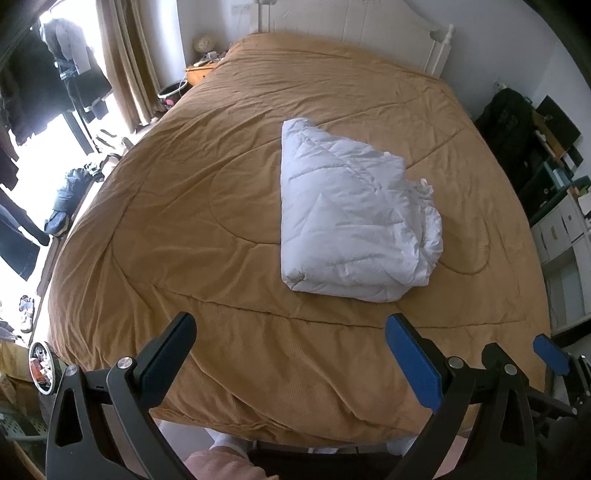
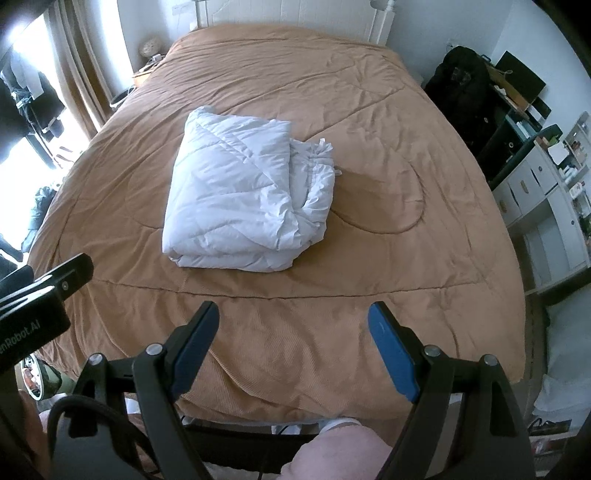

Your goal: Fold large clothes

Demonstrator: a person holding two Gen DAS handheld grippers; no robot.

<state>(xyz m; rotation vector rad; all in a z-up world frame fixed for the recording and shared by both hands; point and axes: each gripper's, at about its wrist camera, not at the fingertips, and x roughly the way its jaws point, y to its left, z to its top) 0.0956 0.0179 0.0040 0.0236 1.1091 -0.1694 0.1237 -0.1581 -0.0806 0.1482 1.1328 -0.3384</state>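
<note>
A white quilted duvet (image 1: 351,214) lies folded into a thick bundle on the tan bedspread (image 1: 207,206), its loose edges bunched at the right side. In the right wrist view the same white duvet (image 2: 240,195) sits left of centre on the tan bedspread (image 2: 388,192). My left gripper (image 1: 291,332) hovers open above the foot of the bed, short of the bundle, with nothing between its fingers. My right gripper (image 2: 293,321) is open too, above the bed's near edge, and holds nothing. The right gripper's blue pad (image 1: 550,352) shows at the right of the left wrist view.
A white headboard (image 1: 369,22) stands at the far end. Shelves and dark bags (image 2: 480,103) line the right side. Hanging clothes and curtains (image 1: 125,59) fill the left by the window. The left gripper's body (image 2: 40,295) juts in at the left. A person's legs (image 2: 340,450) show below.
</note>
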